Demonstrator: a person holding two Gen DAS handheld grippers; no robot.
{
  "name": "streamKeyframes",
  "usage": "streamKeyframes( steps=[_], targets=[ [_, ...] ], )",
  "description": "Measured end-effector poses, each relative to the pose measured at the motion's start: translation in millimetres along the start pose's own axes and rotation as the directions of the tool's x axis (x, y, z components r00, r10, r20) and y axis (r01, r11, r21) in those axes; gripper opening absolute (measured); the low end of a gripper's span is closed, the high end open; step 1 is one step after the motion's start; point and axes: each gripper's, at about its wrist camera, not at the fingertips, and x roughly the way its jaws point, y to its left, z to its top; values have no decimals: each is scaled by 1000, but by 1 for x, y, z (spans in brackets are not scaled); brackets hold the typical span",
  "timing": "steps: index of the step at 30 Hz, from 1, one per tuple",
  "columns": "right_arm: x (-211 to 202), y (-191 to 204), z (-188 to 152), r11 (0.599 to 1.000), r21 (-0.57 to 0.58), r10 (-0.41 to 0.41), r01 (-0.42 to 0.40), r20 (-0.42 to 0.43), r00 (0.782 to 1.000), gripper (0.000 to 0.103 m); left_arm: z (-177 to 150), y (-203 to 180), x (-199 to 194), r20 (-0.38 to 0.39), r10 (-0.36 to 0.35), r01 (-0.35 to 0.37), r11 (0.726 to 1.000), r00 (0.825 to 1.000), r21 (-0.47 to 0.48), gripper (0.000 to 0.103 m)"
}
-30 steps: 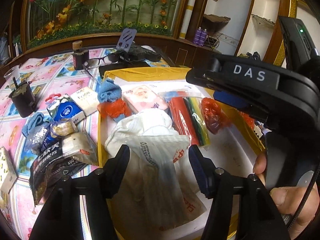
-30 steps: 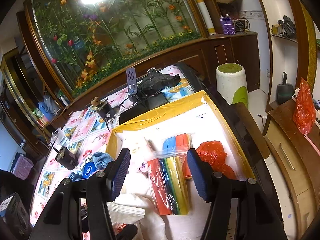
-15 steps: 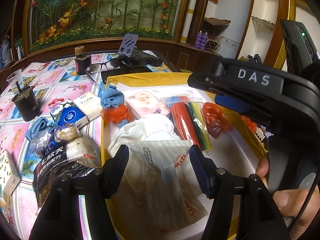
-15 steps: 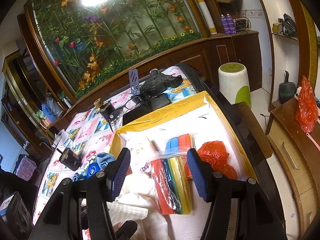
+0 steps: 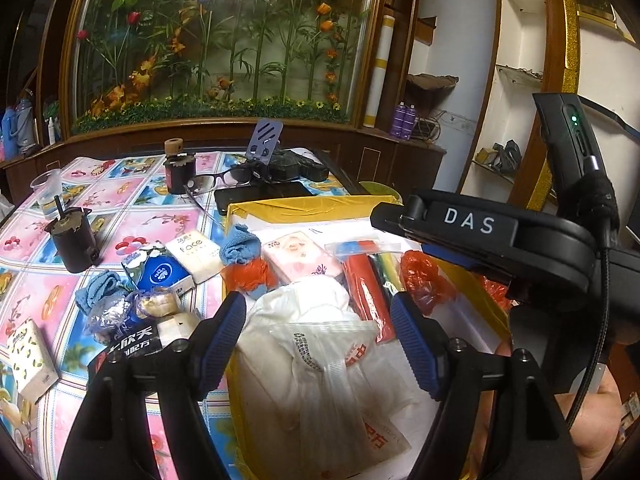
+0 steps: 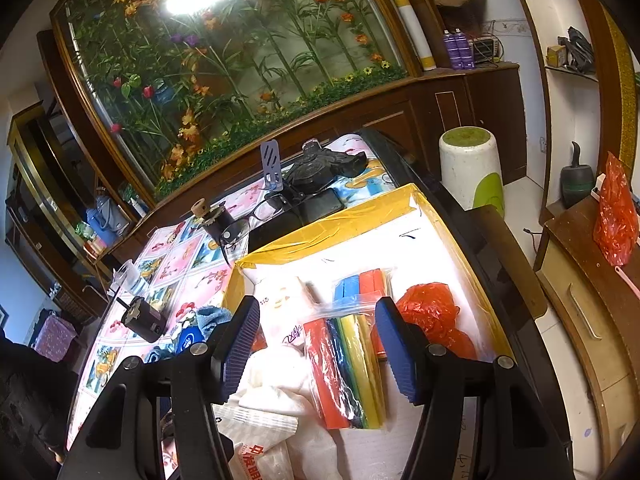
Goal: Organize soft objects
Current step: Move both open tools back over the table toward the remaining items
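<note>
Well, crumpled white plastic bag point(image 5: 320, 344) w/ red print, in tray point(image 5: 304, 206).

- right gripper point(image 6: 316, 344) hovers with jaws apart, nothing between the pads.
- below it, a bag of coloured strips point(image 6: 352, 360) lies in the yellow-edged box point(image 6: 328, 232).
- red bag point(image 6: 432, 316) just beside the strips.
- white bag point(image 6: 276, 400) at lower left.
</note>
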Motion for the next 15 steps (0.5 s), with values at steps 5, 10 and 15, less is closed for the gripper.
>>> streamKeyframes(
  steps=[5,10,15],
  targets=[
    [-2,5,-1,1000,-20,-4,4,11,1000,64,0,3,-4,16,19,-19,1000,1000,-10,74],
    [-2,15,-3,996,-76,-34,37,39,999,64,3,11,-12,55,56,-53,998,997,-42,74],
    [-29,28,-10,991,-128,-12,27,120,993,64,0,41,-36,39,103,-98,990,994,-98,74]
  ],
)
